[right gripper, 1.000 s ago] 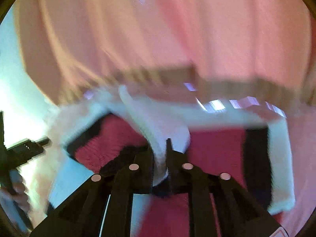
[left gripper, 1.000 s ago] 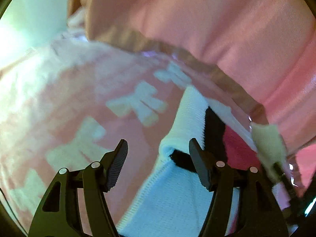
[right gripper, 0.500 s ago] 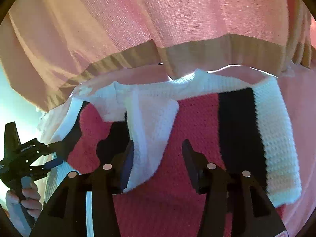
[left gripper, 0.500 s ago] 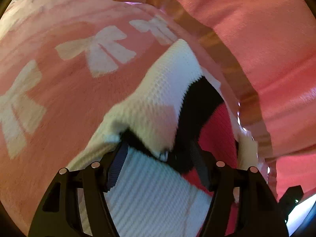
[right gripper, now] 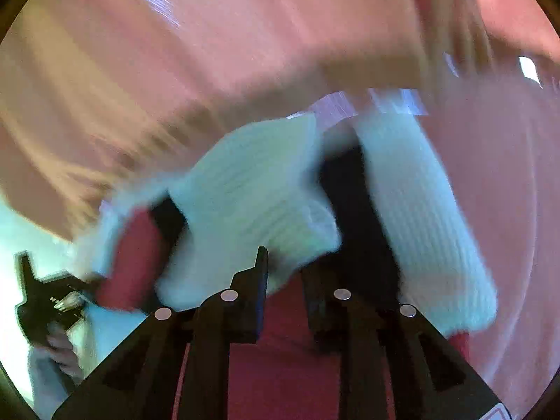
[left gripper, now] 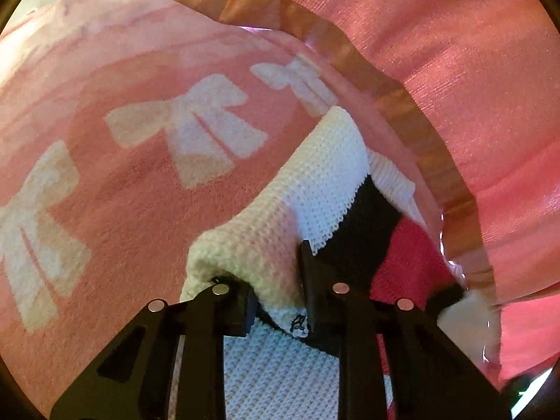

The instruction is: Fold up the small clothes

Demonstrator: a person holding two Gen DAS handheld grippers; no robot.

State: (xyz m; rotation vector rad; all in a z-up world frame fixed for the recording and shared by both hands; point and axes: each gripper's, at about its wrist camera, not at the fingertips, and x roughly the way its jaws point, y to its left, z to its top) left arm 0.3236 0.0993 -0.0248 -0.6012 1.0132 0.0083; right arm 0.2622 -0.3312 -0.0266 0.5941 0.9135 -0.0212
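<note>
L gripper [left gripper: 276, 280] has just come down and its fingers, wide apart a sec ago, are closing on a bunched white sleeve [left gripper: 280, 224] of the knit [left gripper: 413, 255], which lies on the bow blanket [left gripper: 147, 189]. R gripper [right gripper: 283, 273] let go, shifted, fingers closing on a white flap [right gripper: 259, 196]; view blurred, contact unclear. Prob. both grips set for next fold.

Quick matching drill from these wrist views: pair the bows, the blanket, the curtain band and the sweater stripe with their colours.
Things:
1. bows
2. blanket
3. curtain band
4. sweater stripe

Colours:
A. black
B. pink
C. cream white
D. tan brown

Pairs: 1-C, 2-B, 3-D, 4-A
</note>
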